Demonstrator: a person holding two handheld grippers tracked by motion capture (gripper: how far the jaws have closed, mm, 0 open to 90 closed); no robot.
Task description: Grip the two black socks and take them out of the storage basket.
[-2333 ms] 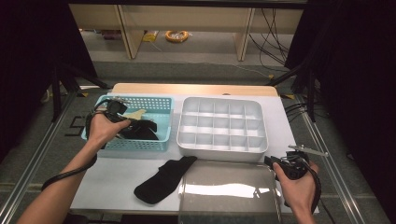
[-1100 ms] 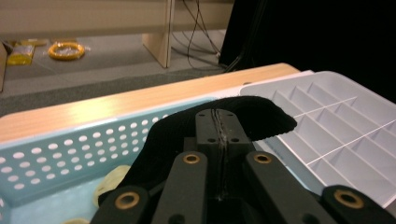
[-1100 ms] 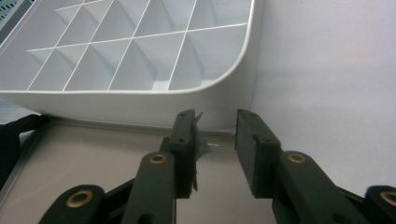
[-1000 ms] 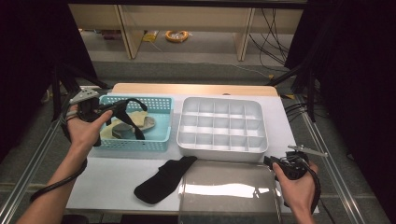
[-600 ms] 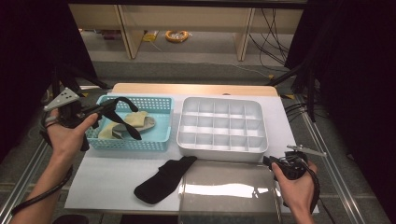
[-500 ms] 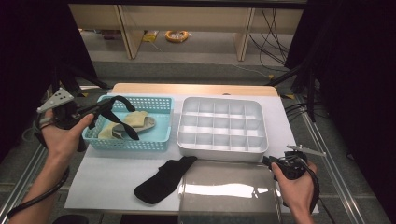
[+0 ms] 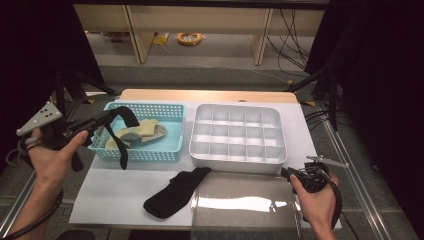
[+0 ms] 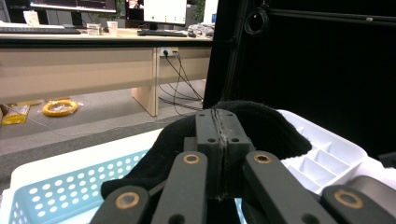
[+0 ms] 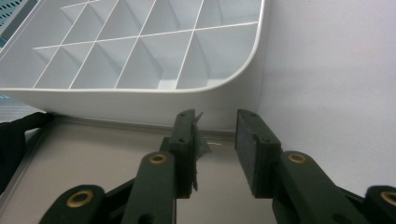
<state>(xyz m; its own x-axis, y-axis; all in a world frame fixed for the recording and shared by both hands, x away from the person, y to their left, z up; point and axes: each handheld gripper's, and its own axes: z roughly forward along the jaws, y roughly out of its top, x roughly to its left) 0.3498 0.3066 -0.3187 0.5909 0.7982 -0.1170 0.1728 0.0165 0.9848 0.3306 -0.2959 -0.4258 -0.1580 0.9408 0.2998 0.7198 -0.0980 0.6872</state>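
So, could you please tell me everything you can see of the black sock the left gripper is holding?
The black sock looks like soft, fuzzy knit fabric. The left gripper is shut on one part of it; the rest droops in a loop, one end hanging over the front left corner of the blue basket. It is lifted off the table, with only the jaws seen touching it.

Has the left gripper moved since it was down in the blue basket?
Yes. The left gripper, shut on a black sock, has lifted out and drawn left, past the left rim of the light blue plastic basket.
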